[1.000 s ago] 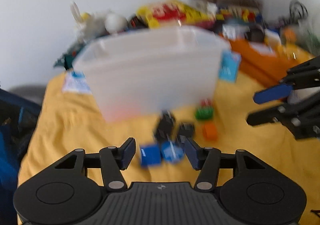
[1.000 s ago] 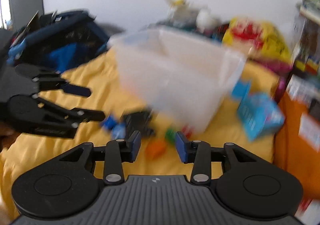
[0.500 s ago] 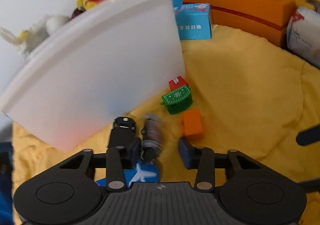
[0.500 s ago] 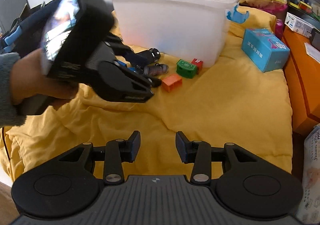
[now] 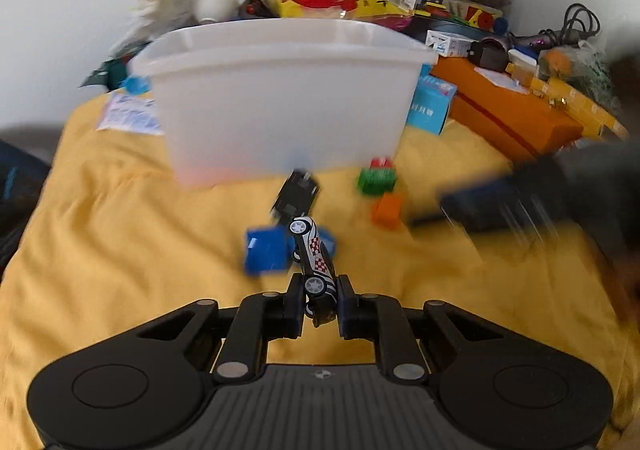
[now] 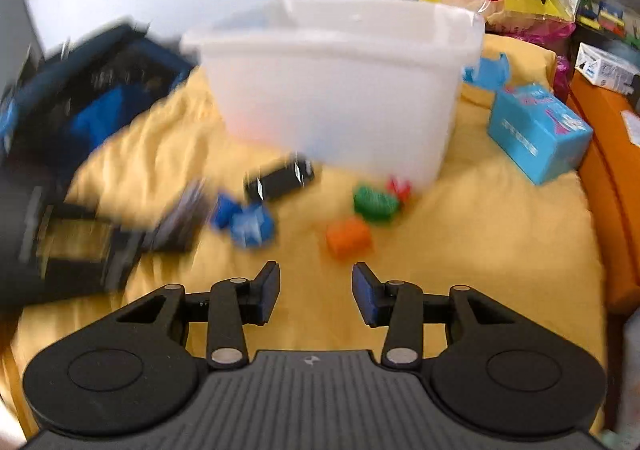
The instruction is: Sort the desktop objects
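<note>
The left gripper (image 5: 319,300) is closing on a toy car (image 5: 314,262), lifted just near of the white tub (image 5: 280,106), whose contents cannot be told; the right gripper (image 6: 315,292) hangs open, empty

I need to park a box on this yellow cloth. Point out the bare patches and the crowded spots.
Bare yellow cloth lies right of the orange block, below the blue carton. More lies left of the blue block. It is crowded in front of the white bin, where the small toys cluster. The left gripper is closing on a toy car.
</note>
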